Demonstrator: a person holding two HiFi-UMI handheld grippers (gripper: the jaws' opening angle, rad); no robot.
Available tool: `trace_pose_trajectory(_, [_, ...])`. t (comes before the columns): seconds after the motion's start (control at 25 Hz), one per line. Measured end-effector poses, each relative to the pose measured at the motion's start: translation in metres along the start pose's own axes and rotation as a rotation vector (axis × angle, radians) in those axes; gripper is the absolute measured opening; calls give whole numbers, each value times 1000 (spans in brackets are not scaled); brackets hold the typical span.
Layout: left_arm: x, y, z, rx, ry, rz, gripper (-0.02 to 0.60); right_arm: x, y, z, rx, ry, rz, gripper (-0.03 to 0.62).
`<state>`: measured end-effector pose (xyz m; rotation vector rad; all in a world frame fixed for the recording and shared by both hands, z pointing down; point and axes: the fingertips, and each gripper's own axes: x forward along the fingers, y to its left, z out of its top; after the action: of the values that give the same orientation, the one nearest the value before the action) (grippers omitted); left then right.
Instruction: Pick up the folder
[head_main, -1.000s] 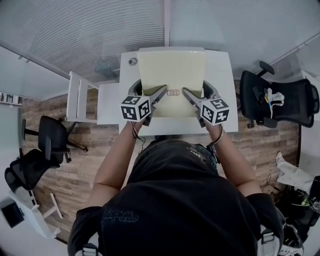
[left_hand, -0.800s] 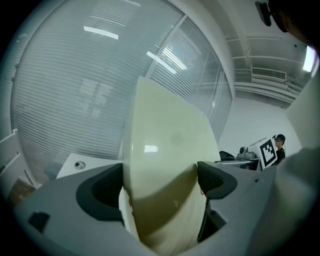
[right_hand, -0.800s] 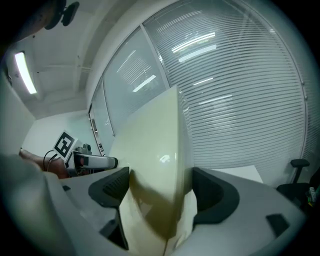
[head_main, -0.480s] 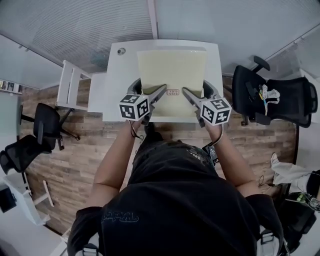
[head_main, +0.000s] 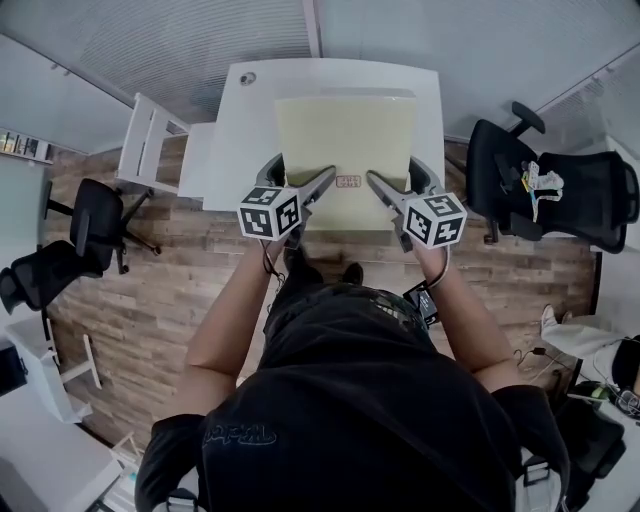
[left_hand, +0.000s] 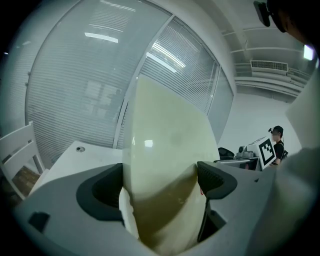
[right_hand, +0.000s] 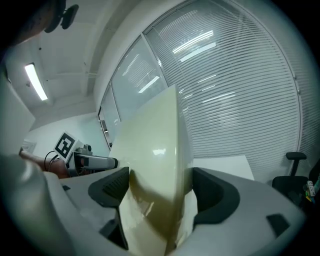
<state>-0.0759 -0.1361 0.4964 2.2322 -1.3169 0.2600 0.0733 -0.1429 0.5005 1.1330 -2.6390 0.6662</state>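
A white table (head_main: 250, 140) stands on a wood-plank floor (head_main: 150, 310), with its far edge near a glass wall hung with slatted blinds (head_main: 170, 45). A white slatted frame (head_main: 150, 150) sits just beside the table's left edge. One black office chair (head_main: 95, 240) stands farther left of the table, and another (head_main: 565, 195) stands to its right. Strip lights (left_hand: 102, 36) glare on the glass beyond the table.

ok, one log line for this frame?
left gripper: shut on folder | right gripper: shut on folder | folder: held over white desk
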Motion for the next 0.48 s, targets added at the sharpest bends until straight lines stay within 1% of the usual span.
trace_pose_trajectory(0.24, [-21,4,-3,-3,-6,-1,468,-1,20,-2,-11,-5,-5,382])
trace_pose_trajectory(0.48, [-54,22,-9,9,0,-18,468,3,59,-10,-10,-6,-26,382])
